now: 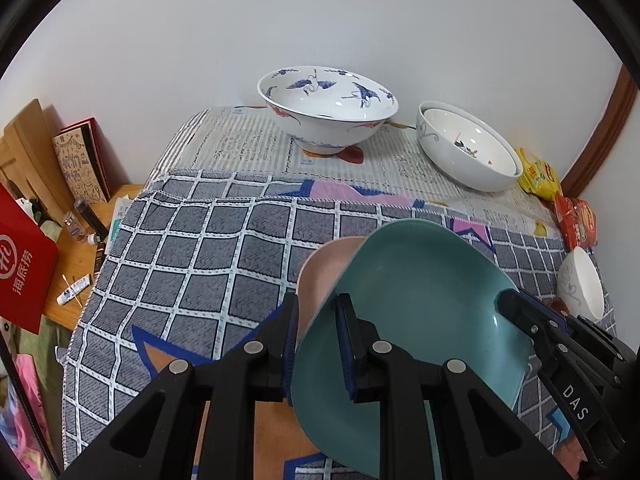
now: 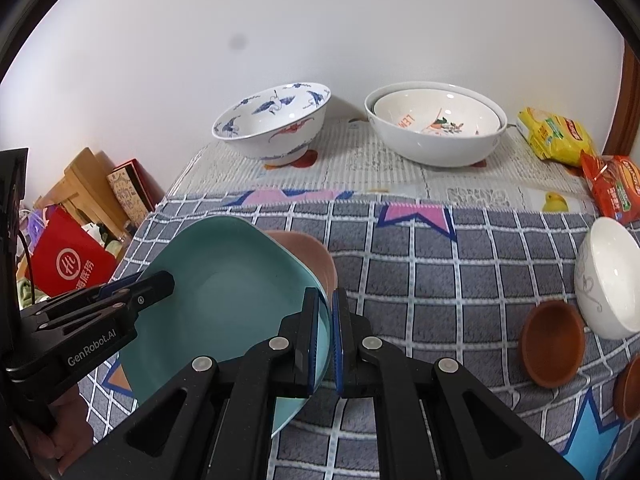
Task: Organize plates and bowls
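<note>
A teal plate is held tilted above a pink plate on the checked cloth. My left gripper is shut on the teal plate's left rim. My right gripper is shut on its right rim, and it also shows in the left wrist view. The teal plate covers most of the pink plate in the right wrist view. A blue-crane bowl and nested white bowls stand at the back.
A small white bowl and two brown saucers lie at the right. Snack packets lie at the back right. Left of the table is a wooden shelf with a red box, books and small bottles.
</note>
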